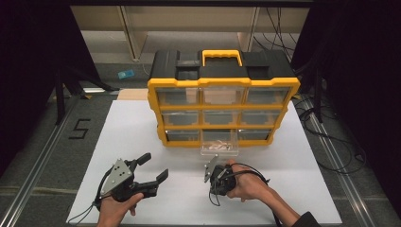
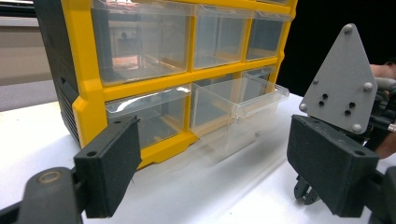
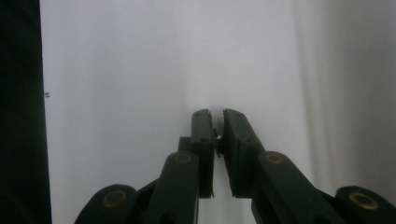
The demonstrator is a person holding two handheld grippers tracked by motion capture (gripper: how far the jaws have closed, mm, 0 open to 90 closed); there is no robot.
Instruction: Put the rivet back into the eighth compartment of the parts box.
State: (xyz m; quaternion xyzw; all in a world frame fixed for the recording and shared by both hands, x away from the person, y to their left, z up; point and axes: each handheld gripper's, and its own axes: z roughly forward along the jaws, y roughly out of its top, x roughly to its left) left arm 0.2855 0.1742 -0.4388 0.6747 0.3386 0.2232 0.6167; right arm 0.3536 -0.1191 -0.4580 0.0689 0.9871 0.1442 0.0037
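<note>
The clear plastic drawer [image 1: 219, 147] sits pulled partway out of the bottom row, middle column, of the yellow and black organiser cabinet [image 1: 222, 97], its front end overhanging the white table top [image 1: 142, 127] just ahead of the cabinet's base. Something pale lies inside it, too small to identify. In the left gripper view the same drawer [image 2: 236, 105] shows thin, transparent walls and a flared front lip. By the look of it, it is light and fairly stiff, yet smooth and slippery, and its thin walls could flex or crack under a hard squeeze. The front lip or the top edge of the front wall seems the sensible place to grasp, with modest force.

Just in front of the drawer, the right gripper [image 1: 213, 171] points down toward the table; in its own view the jaws stand almost together, and a small metal part [image 3: 217, 137] seems pinched between them, though what it is cannot be told. Farther left of the cabinet's front, well apart from the drawer, the left gripper [image 1: 153, 166] rests low with its jaws spread wide and nothing between them.
</note>
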